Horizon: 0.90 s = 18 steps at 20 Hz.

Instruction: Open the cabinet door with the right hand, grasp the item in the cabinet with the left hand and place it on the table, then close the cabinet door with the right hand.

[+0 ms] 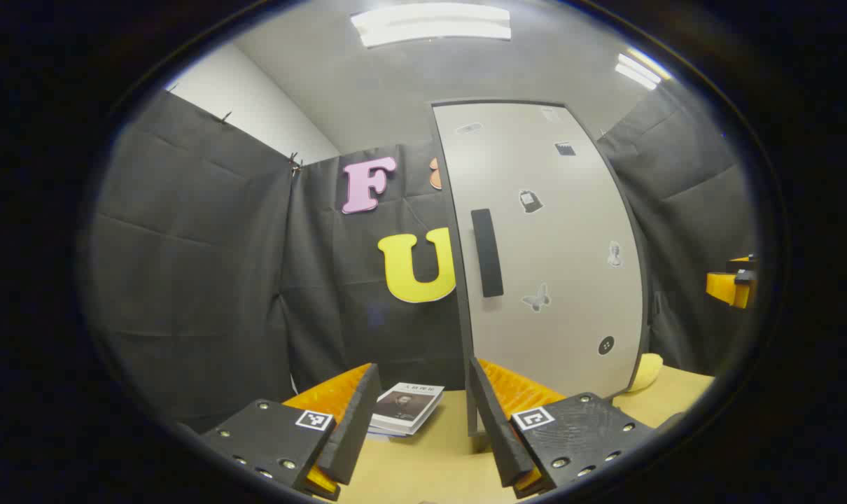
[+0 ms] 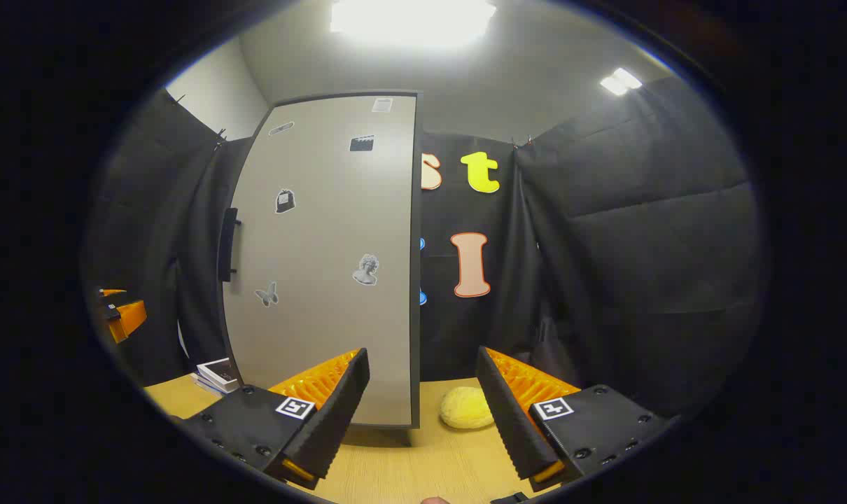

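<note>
A tall grey cabinet stands on the table with its door (image 1: 556,245) flat against the front, stickers scattered over it. The door's black vertical handle (image 1: 487,252) runs along its left edge. In the right gripper view the same door (image 2: 325,280) and handle (image 2: 229,243) sit left of centre. A soft, rounded yellow item (image 2: 467,407) lies on the table just right of the cabinet's base, peeking out in the left gripper view (image 1: 646,371). My left gripper (image 1: 422,367) is open below the handle, short of the door. My right gripper (image 2: 421,353) is open too, level with the cabinet's right edge, holding nothing.
A small stack of books (image 1: 406,407) lies on the wooden table (image 1: 430,469) left of the cabinet, also in the right gripper view (image 2: 217,374). Black cloth walls close in behind and on both sides. The other gripper (image 1: 735,283) hangs at the far right.
</note>
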### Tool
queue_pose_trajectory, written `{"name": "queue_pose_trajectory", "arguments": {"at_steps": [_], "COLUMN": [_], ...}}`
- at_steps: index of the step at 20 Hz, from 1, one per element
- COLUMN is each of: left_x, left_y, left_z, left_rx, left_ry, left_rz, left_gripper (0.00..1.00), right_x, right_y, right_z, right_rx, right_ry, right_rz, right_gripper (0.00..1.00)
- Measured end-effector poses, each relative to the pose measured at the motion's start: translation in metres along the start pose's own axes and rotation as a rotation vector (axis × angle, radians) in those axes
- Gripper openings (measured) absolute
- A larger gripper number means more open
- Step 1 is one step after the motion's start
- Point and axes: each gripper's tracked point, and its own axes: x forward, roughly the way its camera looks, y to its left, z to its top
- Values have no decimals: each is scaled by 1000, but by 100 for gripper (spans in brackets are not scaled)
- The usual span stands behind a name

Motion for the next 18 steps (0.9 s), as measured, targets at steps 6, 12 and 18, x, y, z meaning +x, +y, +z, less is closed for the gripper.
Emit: {"name": "queue_pose_trajectory", "arguments": {"at_steps": [6, 12, 18], "left_x": [-1, -6, -9], "left_y": [3, 8, 15], "left_z": [1, -3, -2], "left_rx": [3, 2, 3], "left_ry": [-2, 2, -1], "left_rz": [3, 22, 36], "left_gripper": [77, 77, 78], "right_x": [-1, -2, -2], "right_y": [1, 1, 2], "right_z": [2, 2, 2], "right_rx": [8, 19, 41], "right_ry": [-2, -6, 6], "right_rz": [2, -8, -7], "right_gripper": [98, 97, 97]}}
